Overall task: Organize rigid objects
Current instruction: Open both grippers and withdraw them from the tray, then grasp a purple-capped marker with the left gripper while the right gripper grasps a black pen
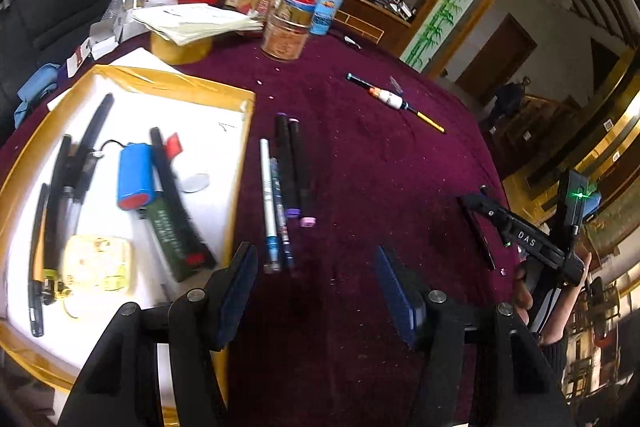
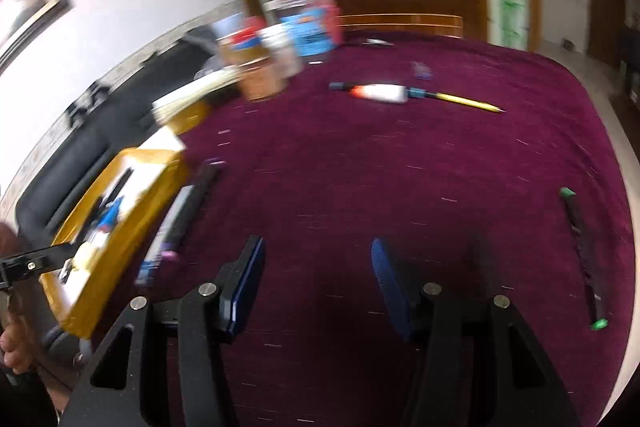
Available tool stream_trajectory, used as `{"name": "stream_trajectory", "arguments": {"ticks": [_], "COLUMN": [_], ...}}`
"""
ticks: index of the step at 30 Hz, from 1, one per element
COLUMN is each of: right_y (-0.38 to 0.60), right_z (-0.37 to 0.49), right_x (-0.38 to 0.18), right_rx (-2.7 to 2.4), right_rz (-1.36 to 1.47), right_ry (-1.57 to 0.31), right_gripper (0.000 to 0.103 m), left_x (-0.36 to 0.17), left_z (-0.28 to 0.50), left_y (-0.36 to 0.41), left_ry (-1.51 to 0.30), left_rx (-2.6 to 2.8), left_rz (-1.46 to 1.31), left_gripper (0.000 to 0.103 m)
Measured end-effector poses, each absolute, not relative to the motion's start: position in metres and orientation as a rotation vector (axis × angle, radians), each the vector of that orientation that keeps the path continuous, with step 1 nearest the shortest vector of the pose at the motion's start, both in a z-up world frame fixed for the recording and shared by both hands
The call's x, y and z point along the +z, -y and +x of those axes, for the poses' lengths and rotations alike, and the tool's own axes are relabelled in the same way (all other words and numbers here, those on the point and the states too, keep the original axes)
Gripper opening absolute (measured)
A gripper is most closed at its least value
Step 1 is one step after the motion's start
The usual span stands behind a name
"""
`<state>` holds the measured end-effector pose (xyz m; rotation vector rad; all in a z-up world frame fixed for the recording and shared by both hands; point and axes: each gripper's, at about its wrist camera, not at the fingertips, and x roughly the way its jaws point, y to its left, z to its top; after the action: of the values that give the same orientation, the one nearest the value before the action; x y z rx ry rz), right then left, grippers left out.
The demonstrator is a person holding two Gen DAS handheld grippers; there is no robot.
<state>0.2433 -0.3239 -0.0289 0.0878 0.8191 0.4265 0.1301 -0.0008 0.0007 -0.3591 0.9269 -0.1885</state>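
Four slim, stiff, light pens [image 1: 285, 183] are lying beside the yellow-rimmed tray [image 1: 240, 155] on the maroon surface [image 1: 360, 167], while both your left hand-held gripper [image 1: 316, 287] and right hand-held gripper [image 2: 318, 287] are hovering wide and empty; likely roll-prone, so pinch mid-barrel.

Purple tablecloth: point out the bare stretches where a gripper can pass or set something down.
Widest bare cloth lies between the row of pens beside the tray and the green-capped marker near the right edge, short of the white float. Crowded: the tray's inside and the jars at the far edge.
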Motion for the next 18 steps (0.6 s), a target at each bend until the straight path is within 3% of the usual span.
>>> {"name": "stream_trajectory", "arguments": {"ticks": [8,12,18], "right_y": [0.386,0.425,0.445], "right_z": [0.261,0.264,0.269], "right_x": [-0.057,-0.059,-0.074], "right_rx": [0.219,0.096,0.081], "right_rz": [0.113,0.192,0.239], "right_ry": [-0.873,-0.889,-0.949], "right_gripper": [0.052,0.043,0.042], "left_x": [-0.012,-0.019,-0.026], "left_z": [0.157,0.175,0.183], "left_y": [0.026,0.039,0.043], "left_ry": [-0.994,-1.043,-1.059], "left_rx": [-0.189,-0.157,-0.175], "left_rz": [-0.318,-0.226,-0.254], "left_gripper": [0.064,0.061,0.061]}}
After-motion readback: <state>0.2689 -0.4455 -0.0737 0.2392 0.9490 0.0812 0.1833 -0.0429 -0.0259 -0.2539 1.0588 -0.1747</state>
